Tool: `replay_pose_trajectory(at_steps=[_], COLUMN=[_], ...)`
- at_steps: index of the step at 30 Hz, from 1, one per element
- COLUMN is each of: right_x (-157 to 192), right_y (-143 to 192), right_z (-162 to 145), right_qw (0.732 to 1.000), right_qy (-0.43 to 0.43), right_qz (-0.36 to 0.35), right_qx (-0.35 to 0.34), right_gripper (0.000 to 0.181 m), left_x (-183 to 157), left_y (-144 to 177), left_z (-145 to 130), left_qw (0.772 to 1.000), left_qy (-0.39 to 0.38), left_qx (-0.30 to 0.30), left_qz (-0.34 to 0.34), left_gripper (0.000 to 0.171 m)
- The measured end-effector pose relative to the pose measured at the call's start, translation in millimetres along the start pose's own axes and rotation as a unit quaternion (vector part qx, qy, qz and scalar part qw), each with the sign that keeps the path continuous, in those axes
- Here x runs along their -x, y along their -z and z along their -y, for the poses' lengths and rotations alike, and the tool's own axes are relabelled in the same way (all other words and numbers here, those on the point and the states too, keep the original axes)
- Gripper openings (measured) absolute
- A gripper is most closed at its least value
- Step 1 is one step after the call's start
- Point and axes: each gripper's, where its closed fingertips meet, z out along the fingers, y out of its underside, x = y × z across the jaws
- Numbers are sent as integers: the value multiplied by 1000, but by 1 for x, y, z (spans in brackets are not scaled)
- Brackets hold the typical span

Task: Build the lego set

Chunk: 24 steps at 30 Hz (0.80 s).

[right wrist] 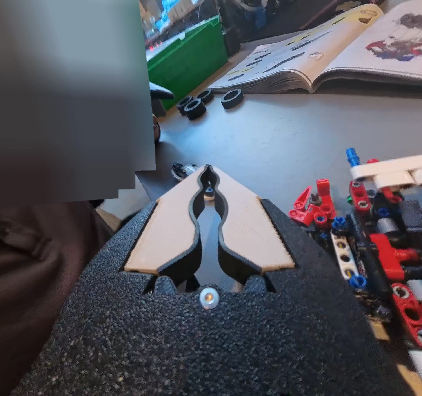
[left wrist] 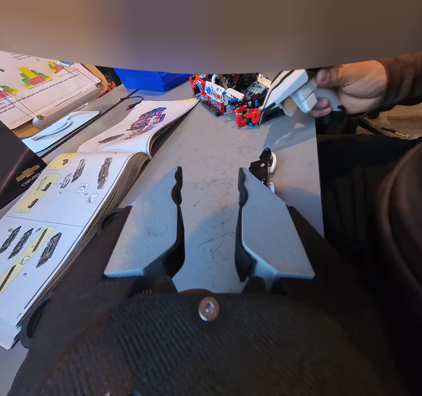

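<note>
The small black-and-white subassembly (left wrist: 263, 167) lies just beyond the spread left gripper (left wrist: 210, 175)'s right fingertip; the right gripper (right wrist: 208, 168) is pinched together, empty.

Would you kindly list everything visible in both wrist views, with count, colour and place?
Lego model: one, red, white and blue, far end of table.
Small subassembly: one, black and white, near the table's right edge.
Instruction book: one, white pages, open on the left.
Tyres: four, black, in front of the book.
Green bin: one, beyond the tyres.
Blue bin: one, far edge.
Black box: one, left of the book.
Table: one, grey.
Left gripper: grey fingers, open, empty.
Right gripper: tan fingers, tips together, beside the model.
Hand: one, holding the right gripper.
</note>
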Motion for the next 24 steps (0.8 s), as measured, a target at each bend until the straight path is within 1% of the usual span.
replay_pose_trajectory(at_steps=[3, 6, 9, 11, 12, 14, 15, 16, 17, 18, 20, 24], right_x=[-1, 1, 4, 8, 10, 17, 24, 31, 38, 44, 54, 75], right_y=[6, 12, 15, 17, 16, 13, 11, 9, 7, 6, 4, 7], right_z=[3, 5, 7, 8, 9, 7, 7, 8, 8, 7, 4, -1], right_qw=[998, 995, 992, 990, 991, 992, 993, 993, 994, 996, 996, 994], right_qy=[-55, -91, -112, -117, -115, -101, -90, -77, -60, -37, 2, 45], right_qz=[7, 23, 37, 47, 49, 61, 70, 82, 88, 86, 82, 89], right_qx=[-20, -38, -50, -56, -55, -43, -34, -22, -11, 1, 26, 54], right_gripper=[0, 0, 0, 0, 0, 0, 0, 0, 0, 0, 0, 0], left_x=[-3, -8, -10, -13, -15, -19, -30, -45, -56, -65, -78, -102], left_y=[2, 2, 0, -3, -6, -17, -23, -30, -35, -41, -47, -50], left_z=[2, 2, 0, -3, -5, -5, -2, 2, 5, 11, 24, 39], left_qw=[1000, 1000, 999, 999, 998, 995, 992, 986, 980, 977, 973, 961], left_qy=[-2, 11, 19, 22, 30, 70, 91, 109, 121, 124, 121, 135], left_qx=[-8, -3, 4, 19, 30, 51, 62, 73, 89, 96, 93, 105], left_qz=[-2, -21, -33, -39, -41, -40, -65, -106, -131, -147, -171, -219], left_gripper=[46, 44, 43, 35, 31, 22, 26, 28, 28, 30, 28, 23])
